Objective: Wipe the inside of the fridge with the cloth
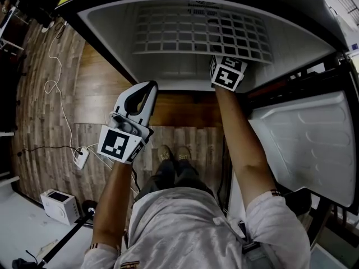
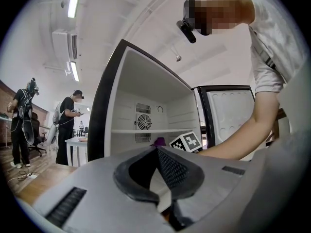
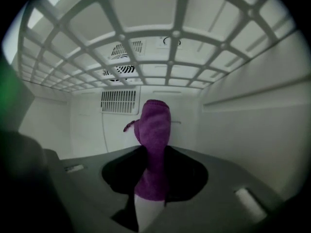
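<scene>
Right tongs (image 3: 154,154) pinch purple cloth (image 3: 153,125), centre frame, inside fridge (image 3: 243,130) beneath wire shelf (image 3: 176,34). Left tongs (image 2: 157,150) pressed together, empty, outside. Risks: bunched cloth slips during wall drag; tongs bump shelf close overhead.

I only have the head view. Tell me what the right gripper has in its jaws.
Observer: The right gripper is shut on a purple cloth.
Operator: Report where it is pointing.
Observer: Inside the fridge, under the wire shelf, toward the vent in the back wall.
Operator: Now give me the left gripper.
Observer: The left gripper is shut on nothing, outside the fridge, facing its open front.
</scene>
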Demonstrator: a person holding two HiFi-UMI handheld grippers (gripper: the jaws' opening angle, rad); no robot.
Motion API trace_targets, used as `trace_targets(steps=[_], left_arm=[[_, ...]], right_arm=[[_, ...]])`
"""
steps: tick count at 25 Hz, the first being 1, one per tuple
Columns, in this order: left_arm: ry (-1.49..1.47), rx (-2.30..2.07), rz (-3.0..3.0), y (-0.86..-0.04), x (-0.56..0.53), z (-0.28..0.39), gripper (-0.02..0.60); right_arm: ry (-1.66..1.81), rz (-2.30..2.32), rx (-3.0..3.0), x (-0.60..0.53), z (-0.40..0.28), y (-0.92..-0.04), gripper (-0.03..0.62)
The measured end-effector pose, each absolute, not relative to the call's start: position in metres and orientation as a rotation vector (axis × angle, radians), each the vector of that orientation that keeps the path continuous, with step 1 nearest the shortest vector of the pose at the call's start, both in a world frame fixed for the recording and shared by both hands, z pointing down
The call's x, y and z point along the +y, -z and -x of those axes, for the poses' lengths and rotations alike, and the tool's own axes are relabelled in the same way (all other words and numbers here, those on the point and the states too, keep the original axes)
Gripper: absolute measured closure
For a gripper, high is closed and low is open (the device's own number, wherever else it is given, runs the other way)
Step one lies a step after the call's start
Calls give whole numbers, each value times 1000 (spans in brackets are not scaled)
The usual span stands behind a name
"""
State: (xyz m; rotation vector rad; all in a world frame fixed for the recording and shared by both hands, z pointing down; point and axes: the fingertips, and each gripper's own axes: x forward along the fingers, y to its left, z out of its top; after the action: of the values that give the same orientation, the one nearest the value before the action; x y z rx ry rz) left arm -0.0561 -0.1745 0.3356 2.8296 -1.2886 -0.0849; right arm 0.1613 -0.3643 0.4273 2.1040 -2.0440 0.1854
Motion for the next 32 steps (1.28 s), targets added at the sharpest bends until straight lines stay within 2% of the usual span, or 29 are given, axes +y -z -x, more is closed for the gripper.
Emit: trace_targets(steps=[14,32], left_arm=[[115,-1272,-2849,-328,-172,50,581],[135,-1209,-2893,-326,-164,33,581]], right_arm=[[-200,-2157,-2020,-357,-172,-423,485],[-222,-1940,-2199,-285,-126,-409,485]])
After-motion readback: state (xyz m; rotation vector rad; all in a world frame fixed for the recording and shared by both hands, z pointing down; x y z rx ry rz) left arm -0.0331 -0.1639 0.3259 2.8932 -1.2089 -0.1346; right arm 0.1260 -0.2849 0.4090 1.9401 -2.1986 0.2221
